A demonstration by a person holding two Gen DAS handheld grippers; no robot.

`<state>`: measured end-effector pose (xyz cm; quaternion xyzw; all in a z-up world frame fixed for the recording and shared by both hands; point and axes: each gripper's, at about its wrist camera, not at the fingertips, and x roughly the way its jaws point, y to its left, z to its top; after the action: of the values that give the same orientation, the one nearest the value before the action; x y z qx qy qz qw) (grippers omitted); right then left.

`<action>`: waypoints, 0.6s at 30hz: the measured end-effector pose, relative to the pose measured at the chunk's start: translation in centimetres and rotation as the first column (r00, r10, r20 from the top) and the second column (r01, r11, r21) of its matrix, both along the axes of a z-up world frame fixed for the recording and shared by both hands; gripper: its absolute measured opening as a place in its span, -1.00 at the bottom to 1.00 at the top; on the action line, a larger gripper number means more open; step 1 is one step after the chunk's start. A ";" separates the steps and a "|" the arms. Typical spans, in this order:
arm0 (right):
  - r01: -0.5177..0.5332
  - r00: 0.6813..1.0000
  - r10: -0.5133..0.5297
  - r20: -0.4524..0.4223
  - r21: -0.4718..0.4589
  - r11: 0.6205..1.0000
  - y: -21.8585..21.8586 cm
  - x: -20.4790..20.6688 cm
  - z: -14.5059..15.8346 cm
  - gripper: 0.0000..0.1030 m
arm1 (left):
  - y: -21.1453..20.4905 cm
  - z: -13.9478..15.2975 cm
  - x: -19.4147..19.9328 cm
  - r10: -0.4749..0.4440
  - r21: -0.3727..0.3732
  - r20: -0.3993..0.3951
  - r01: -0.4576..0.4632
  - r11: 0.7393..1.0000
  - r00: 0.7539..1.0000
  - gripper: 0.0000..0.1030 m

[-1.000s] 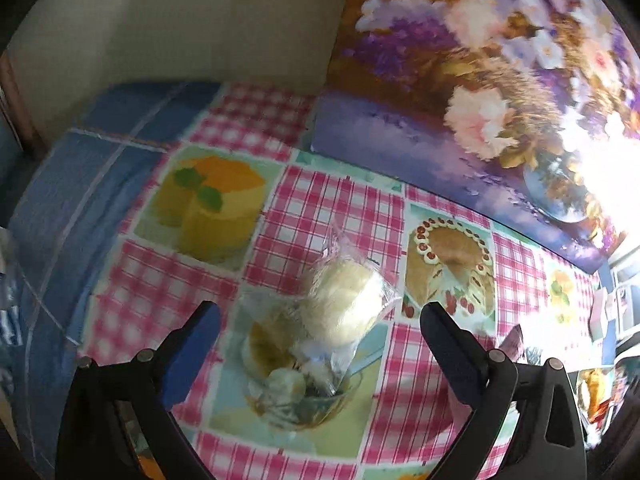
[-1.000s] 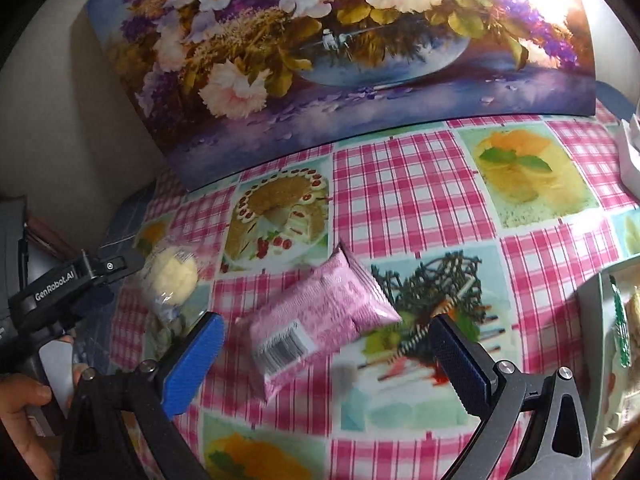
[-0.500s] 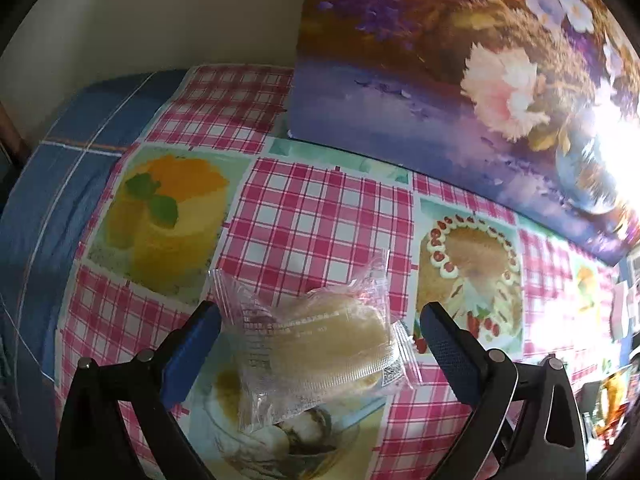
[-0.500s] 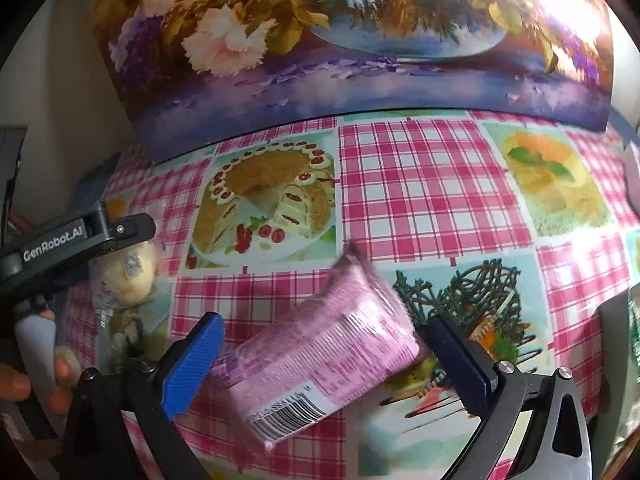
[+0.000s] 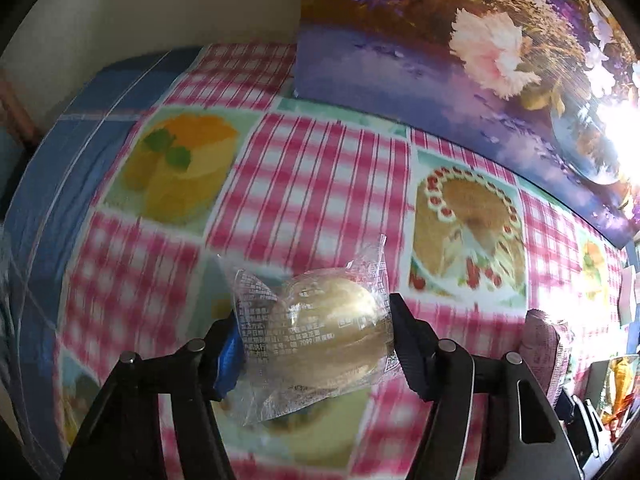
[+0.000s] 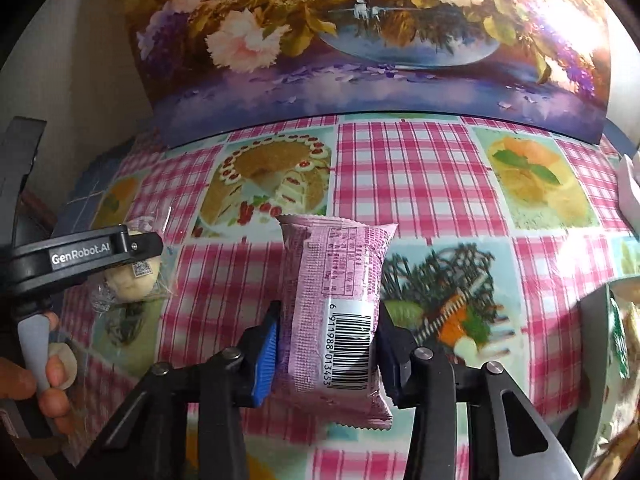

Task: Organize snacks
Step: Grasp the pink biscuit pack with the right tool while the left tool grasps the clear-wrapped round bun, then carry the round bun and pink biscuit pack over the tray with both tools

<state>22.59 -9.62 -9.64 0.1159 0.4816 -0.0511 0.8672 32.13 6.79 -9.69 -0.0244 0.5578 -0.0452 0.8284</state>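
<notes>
A round pale bun in a clear wrapper (image 5: 320,332) lies on the pink checked tablecloth (image 5: 304,184). My left gripper (image 5: 318,346) is closing on it, both pads touching the wrapper's sides. In the right wrist view a pink packet with a barcode (image 6: 336,292) lies lengthwise between the fingers of my right gripper (image 6: 328,360), whose jaws are closing with the pads against its sides. That view also shows the left gripper (image 6: 88,254) over the bun (image 6: 132,280), with a person's hand (image 6: 36,384) on its trigger. The pink packet (image 5: 544,352) shows at the left view's right edge.
A large flower painting (image 6: 360,40) leans against the wall along the table's back. Blue cloth (image 5: 68,152) covers the table's left end. A grey tray (image 6: 596,320) with wrapped snacks sits at the right edge, and a white object (image 6: 628,188) lies beyond it.
Both grippers came down over their snacks, and their jaws narrowed from wide open to touching them. The pink packet turned from slanted to lengthwise between the right fingers.
</notes>
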 end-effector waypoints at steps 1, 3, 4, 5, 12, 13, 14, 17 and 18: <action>-0.003 1.000 0.003 -0.001 0.002 1.000 0.0 -0.5 0.1 -0.13 | 0.0 0.0 -0.8 0.013 -0.011 -0.004 -0.013 1.000 1.000 0.28; -0.001 1.000 0.001 -0.004 0.001 1.000 0.0 -1.4 0.3 -0.14 | 0.1 0.1 -2.6 0.046 -0.040 -0.010 -0.046 0.998 0.999 0.27; -0.001 1.000 0.001 -0.005 -0.003 1.000 0.0 -1.8 0.4 -0.14 | 0.1 0.1 -3.4 0.054 -0.050 -0.013 -0.055 0.997 0.998 0.27; -0.001 1.000 0.001 -0.006 -0.008 1.000 0.0 -2.2 0.7 -0.14 | 0.0 0.2 -4.2 0.066 -0.061 -0.015 -0.067 0.996 0.998 0.27; 0.005 1.000 -0.005 0.026 -0.004 1.000 -0.6 -6.4 3.1 -0.13 | -0.8 1.3 -10.0 0.120 -0.148 -0.030 -0.123 0.981 0.992 0.26; 0.012 0.999 -0.012 0.030 0.006 1.000 -0.9 -7.2 3.4 -0.14 | -0.9 1.5 -10.6 0.127 -0.162 -0.029 -0.130 0.978 0.991 0.26; 0.016 0.999 -0.017 0.034 0.014 1.000 -1.1 -8.0 3.7 -0.13 | -0.9 1.5 -10.8 0.130 -0.177 -0.028 -0.133 0.975 0.991 0.26; 0.028 0.998 -0.029 0.055 0.024 0.999 -1.7 -9.8 4.6 -0.13 | -1.9 2.5 -13.2 0.134 -0.214 -0.017 -0.135 0.968 0.991 0.26; 0.034 0.997 -0.035 0.063 0.024 0.999 -2.0 -10.5 4.9 -0.13 | -2.3 2.8 -14.0 0.136 -0.227 -0.010 -0.135 0.964 0.991 0.26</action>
<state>12.13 -11.58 -4.71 0.1357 0.4525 -0.0569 0.8795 18.11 4.47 -6.88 -0.1570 0.5435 -0.0522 0.8229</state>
